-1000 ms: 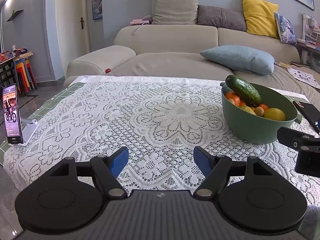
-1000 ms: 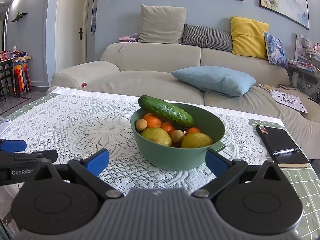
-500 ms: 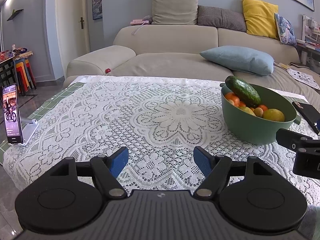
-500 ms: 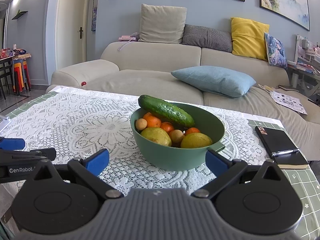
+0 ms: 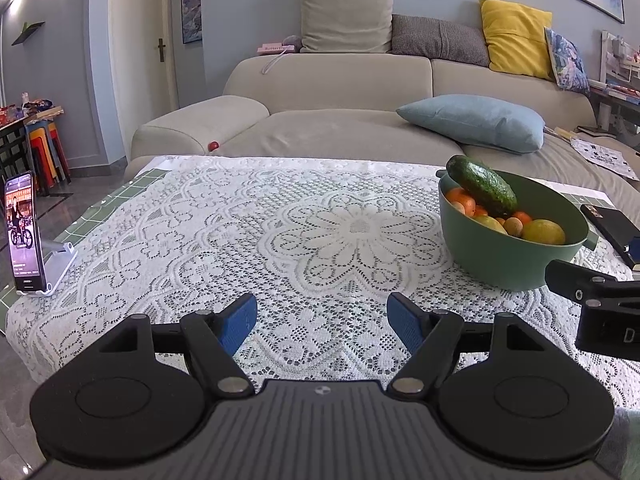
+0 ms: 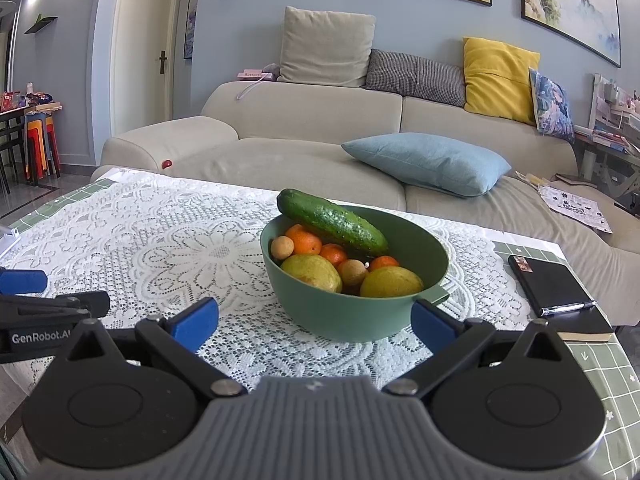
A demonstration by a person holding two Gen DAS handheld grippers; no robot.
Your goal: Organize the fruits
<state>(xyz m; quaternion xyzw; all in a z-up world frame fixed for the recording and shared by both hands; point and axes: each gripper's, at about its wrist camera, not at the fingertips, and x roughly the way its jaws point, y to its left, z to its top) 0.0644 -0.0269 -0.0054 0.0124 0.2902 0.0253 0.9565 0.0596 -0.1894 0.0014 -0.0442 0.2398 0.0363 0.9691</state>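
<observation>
Left tool (image 5: 322, 320) hangs low over the lace cloth (image 5: 240, 232), blue pads spread apart, nothing between them; released. Right tool (image 6: 314, 322) likewise spread wide and empty; its pads sit to either side of the near wall of the green bowl (image 6: 352, 316) as seen from its own camera, not touching it as far as I can tell.

Green bowl stands on the right part of the surface (image 6: 588, 364), on the lace cloth; from the left wrist view it lies ahead and to the right of the left tool, well apart from it.

Contents of bowl: a cucumber (image 6: 332, 220) lies tilted across the top, one end resting over the far-left rim; beneath it several oranges (image 6: 306, 240); two small tan round fruits (image 6: 282, 247); a yellow-green pear (image 6: 312, 273) at the near left; a yellow lemon-like fruit (image 6: 390, 282) at the near right. All fruit is inside the bowl.

A black notebook (image 6: 556, 296) with a pen on it lies on the surface to the right of the bowl, near but apart; a phone (image 5: 23, 232) stands upright on a stand at the far left edge, screen lit.
</observation>
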